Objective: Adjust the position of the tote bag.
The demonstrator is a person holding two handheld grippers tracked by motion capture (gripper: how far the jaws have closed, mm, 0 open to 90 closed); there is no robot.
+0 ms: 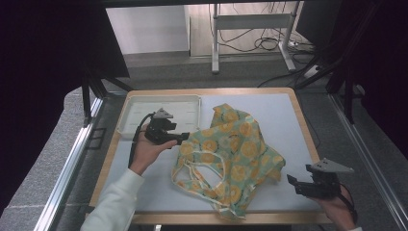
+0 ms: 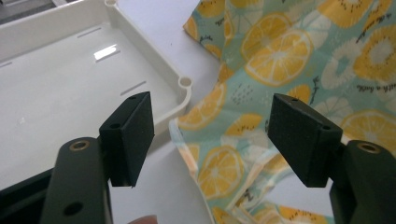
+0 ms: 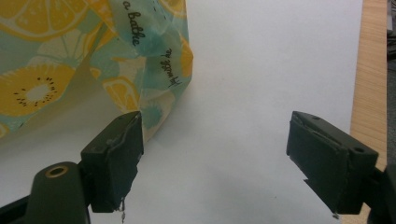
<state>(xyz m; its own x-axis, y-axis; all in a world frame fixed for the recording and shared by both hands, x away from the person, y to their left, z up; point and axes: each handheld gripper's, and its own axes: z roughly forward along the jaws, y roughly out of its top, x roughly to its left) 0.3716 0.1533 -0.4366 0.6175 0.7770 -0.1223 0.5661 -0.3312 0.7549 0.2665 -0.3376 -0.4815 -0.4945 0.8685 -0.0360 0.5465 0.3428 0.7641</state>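
A fabric bag [image 1: 231,154] with a print of orange slices on a light green ground is lying crumpled in the middle of the bench [image 1: 284,120], which is carrying a white mat inside a wooden border. The cream handles of the bag [image 1: 204,180] are curling on its near left part. A white plastic tray [image 1: 144,118] is sitting at the far left corner of the bench, just beside the left edge of the bag.

The left claw [image 1: 185,138] is hovering at the left edge of the bag, between the tray and the fabric. In the left gripper view this claw [image 2: 210,140] is standing spread wide, with nothing between its jaws; the hem of the bag [image 2: 261,70] is lying under the gap, and a corner of the tray [image 2: 184,84] is showing beyond the left jaw. Whether the jaws are touching the cloth, I cannot tell.

The right claw [image 1: 294,184] is waiting near the near right corner of the bench, just beside the right edge of the bag. In the right gripper view it [image 3: 215,149] is also spread wide and holding nothing. One corner of the bag [image 3: 140,70] is reaching down beside its left jaw, and the white mat is lying bare between the jaws.
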